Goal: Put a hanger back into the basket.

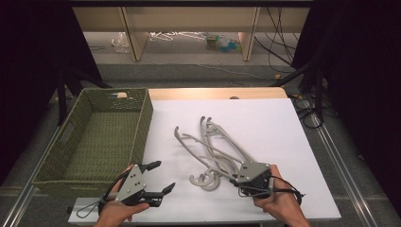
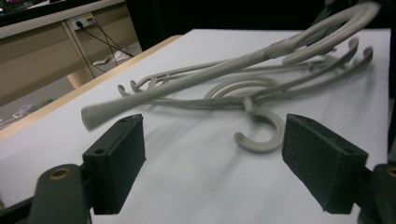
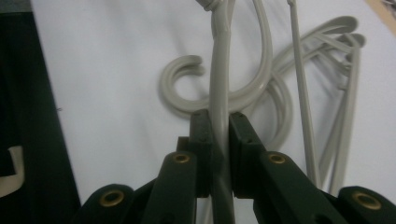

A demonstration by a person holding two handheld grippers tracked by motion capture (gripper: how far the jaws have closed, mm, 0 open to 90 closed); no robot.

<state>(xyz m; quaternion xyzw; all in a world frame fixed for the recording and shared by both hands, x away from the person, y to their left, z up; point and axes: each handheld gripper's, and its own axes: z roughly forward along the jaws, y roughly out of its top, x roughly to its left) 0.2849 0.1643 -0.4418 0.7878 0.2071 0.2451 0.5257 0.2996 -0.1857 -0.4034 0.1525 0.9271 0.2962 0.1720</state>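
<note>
The right gripper (image 3: pixel 219 135) is clamping its two black jaws on the arm of a grey hanger (image 3: pixel 220 79), the pads pressing on either side of the plastic bar with only that bar between them. In the high view the right gripper (image 1: pixel 236 178) is sitting at the near right of the white table (image 1: pixel 265 118), right at the near end of the pile of hangers (image 1: pixel 213 146), which is lying spread across the middle of the table with the hooks curling toward the person. The held hanger is running away from the jaws at a tilt, and in the left gripper view the held hanger (image 2: pixel 196 79) is showing as a long bar slanting above the rest of the pile, its far end blurred. The left gripper (image 1: pixel 163 177) is standing with its jaws wide apart and nothing between them; in its own view the left gripper (image 2: pixel 212 158) is pointing across bare table toward the pile, its pads (image 2: pixel 119 158) touching nothing, and one loose hook (image 2: pixel 261 133) is lying on the table just beyond them. A green woven basket (image 1: pixel 142 123) is sitting at the left of the table, just beside the left hand (image 1: pixel 116 213).
</note>
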